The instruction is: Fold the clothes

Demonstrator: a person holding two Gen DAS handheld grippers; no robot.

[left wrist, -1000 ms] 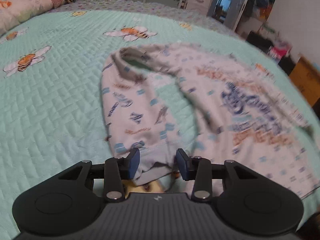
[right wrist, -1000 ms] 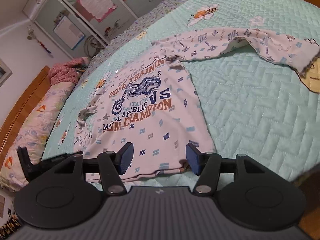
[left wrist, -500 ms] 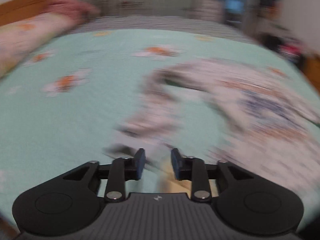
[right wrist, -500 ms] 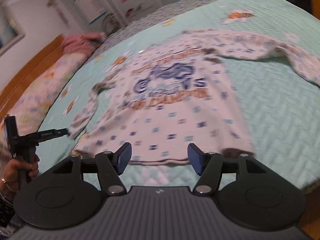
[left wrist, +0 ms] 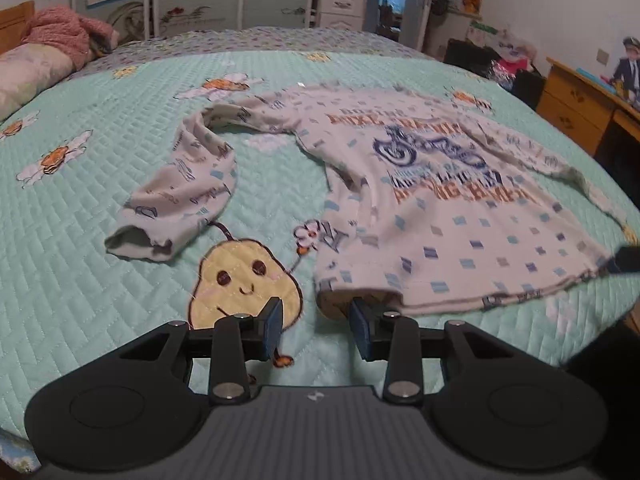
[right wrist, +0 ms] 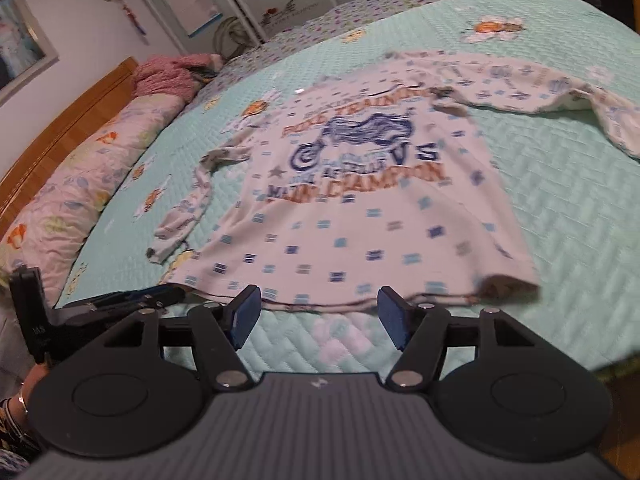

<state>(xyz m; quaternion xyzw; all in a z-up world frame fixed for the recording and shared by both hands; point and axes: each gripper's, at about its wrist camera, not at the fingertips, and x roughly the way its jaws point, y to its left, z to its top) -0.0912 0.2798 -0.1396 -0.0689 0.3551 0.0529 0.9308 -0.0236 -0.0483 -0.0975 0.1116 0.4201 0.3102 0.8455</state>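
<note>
A white long-sleeved shirt with blue and orange print lies flat, front up, on the mint quilt. Its left sleeve is bent, with the cuff lying on the bed. My left gripper is open, and the shirt's near-left hem corner lies just ahead of its right pad. In the right wrist view the shirt spreads ahead, its other sleeve stretched out to the far right. My right gripper hovers before the hem with its jaws opening and nothing between them.
A stitched yellow pear figure marks the quilt beside the left gripper. A pink blanket and a long floral pillow lie along the wooden headboard. A wooden dresser stands past the bed's right edge. A person's hand holds the left gripper.
The sleeve cuff that sat between my left jaws now lies on the quilt to the left. The left gripper has shifted right to the hem corner. My right jaws have widened.
</note>
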